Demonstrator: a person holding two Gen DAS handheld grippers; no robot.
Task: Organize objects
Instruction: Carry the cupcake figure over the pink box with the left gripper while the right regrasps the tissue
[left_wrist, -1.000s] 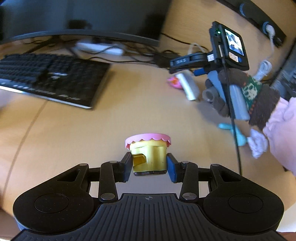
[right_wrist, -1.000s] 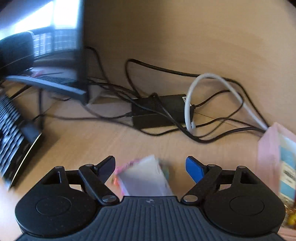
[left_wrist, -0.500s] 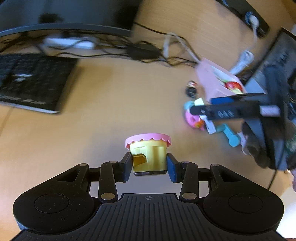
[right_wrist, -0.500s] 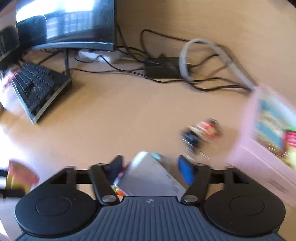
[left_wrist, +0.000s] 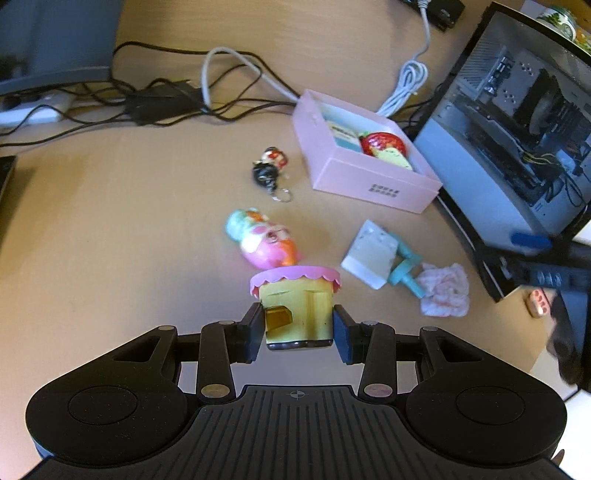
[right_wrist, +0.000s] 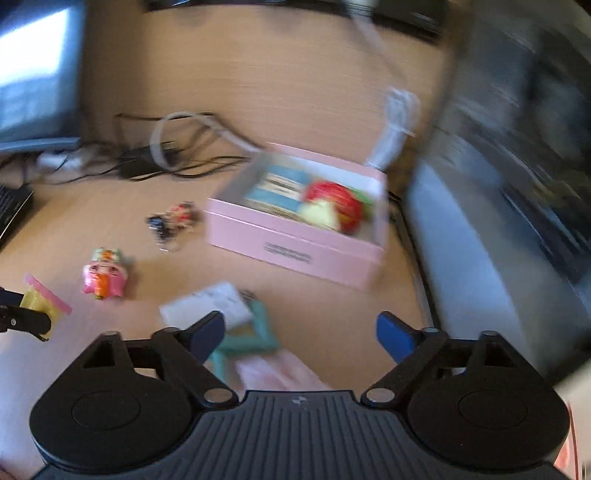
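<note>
My left gripper (left_wrist: 298, 326) is shut on a yellow cupcake toy with a pink frilled top (left_wrist: 295, 301), held above the desk; it also shows in the right wrist view (right_wrist: 44, 301). My right gripper (right_wrist: 301, 330) is open and empty, above a white card pack (right_wrist: 208, 302) with a teal clip (right_wrist: 255, 334). An open pink box (left_wrist: 364, 177) (right_wrist: 295, 243) holds a red strawberry toy (left_wrist: 382, 144) and a blue card. A pink and teal figure (left_wrist: 264, 240) (right_wrist: 105, 277) lies on the desk.
A small keychain figure (left_wrist: 269, 168) (right_wrist: 173, 219) lies left of the box. A crumpled pink tissue (left_wrist: 445, 291) lies by the white pack (left_wrist: 371, 254). Cables and a power brick (left_wrist: 162, 101) run along the back. A computer case (left_wrist: 517, 147) stands at the right.
The left gripper swung right with the cupcake, bringing the pink box into view. The right gripper let go of the white pack, opened wide and pulled back from it.
</note>
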